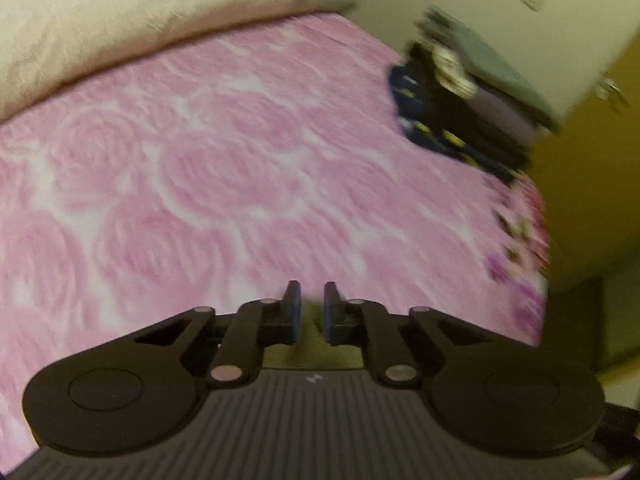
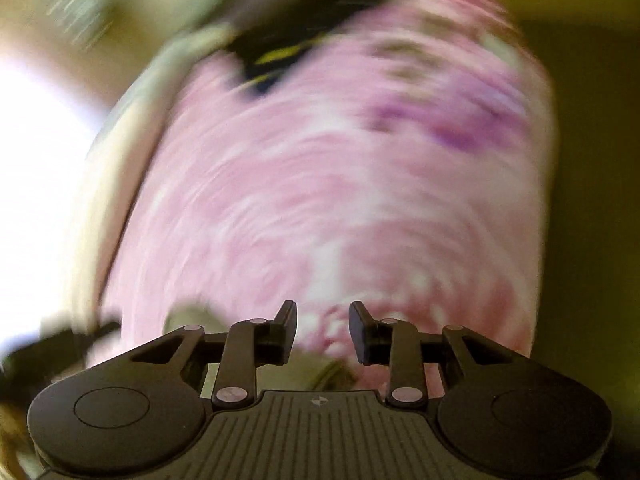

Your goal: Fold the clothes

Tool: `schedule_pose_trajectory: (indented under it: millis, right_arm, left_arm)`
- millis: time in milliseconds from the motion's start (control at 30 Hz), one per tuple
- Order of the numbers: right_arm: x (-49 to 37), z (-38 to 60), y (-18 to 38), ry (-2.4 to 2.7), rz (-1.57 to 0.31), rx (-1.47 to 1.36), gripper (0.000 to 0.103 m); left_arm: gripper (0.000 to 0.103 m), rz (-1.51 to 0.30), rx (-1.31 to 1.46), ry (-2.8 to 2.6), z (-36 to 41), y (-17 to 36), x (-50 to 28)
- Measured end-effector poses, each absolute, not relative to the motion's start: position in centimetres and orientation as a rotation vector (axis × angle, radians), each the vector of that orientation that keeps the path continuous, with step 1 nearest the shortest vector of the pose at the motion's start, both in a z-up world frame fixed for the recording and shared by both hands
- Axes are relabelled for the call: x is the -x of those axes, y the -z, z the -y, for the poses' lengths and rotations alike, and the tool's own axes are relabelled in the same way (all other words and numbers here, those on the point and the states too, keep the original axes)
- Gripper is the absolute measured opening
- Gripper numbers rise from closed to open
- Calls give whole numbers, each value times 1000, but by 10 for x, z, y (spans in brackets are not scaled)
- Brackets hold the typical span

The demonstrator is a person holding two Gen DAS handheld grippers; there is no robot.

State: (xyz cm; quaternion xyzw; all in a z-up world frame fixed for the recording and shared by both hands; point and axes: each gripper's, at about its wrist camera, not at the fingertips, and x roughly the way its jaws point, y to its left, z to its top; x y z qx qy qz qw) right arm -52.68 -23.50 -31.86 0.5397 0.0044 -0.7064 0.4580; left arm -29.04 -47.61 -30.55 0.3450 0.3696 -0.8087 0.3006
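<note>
Across the left wrist view, your left gripper [image 1: 311, 312] sits low and central, its fingers [image 1: 291, 310] parted by only a narrow gap with nothing between them. Ahead of it spreads a pink rose-patterned blanket [image 1: 224, 184], bare over most of its width, so you have broad open room to the front and to the left. A cream pillow [image 1: 132, 16] lies along the far edge of the blanket. The clothes [image 1: 444, 116], a dark stack with navy and yellow-marked fabric and a grey piece on top, lie at the far right corner, well apart from your fingertips. Just right of the stack the blanket ends; its right edge, with a darker purple flowered border [image 1: 520, 240], drops away against a yellowish wall [image 1: 584, 184].

From the right wrist view, heavy motion blur smears nearly everything. Your right gripper [image 2: 323, 334] shows its fingers [image 2: 289, 330] set moderately apart, wider than the left pair, and holding nothing. The pink blanket [image 2: 320, 200] fills the middle of the frame as open surface. The dark clothes [image 2: 288, 36] with yellow streaks lie at the top, far from the fingertips. On the right, the blanket's edge meets the yellowish wall [image 2: 588, 160]. On the left it curves away beside a pale strip and a bright white glare. You cannot tell what the dark blurred shape at lower left is.
</note>
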Motion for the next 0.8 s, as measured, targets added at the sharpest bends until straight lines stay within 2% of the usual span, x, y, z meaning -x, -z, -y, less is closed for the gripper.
schedule_pose_trajectory:
  millis: [67,167,367,533,633,700,800]
  right_arm:
    - [495,251,307,1626,-226,-1148,32]
    - [439,269,317,1478,-520,-904,32]
    - [383,251,357,1305,-907,-551,32]
    - [407,230,345,1273,-947,-578,32]
    - [415,243,329,1247,-875,-578,32]
    - [415,254,326,1193,-841,-577,32]
    - [414,265,337,1103,-899,-587,32]
  left_arm:
    - [6,-976,-968,2154,453,316,289]
    - [6,-895,-1014,2099,428,344,287]
    - [2,-923,-895,1955,419,359,253]
    - [2,-973,-775,1859,405,345,223]
    - [3,-1019,-728,1855,383,333,223]
    - [3,-1057,-729,1841,366,337,228]
    - [3,-1086,-732,1740,344,344,230]
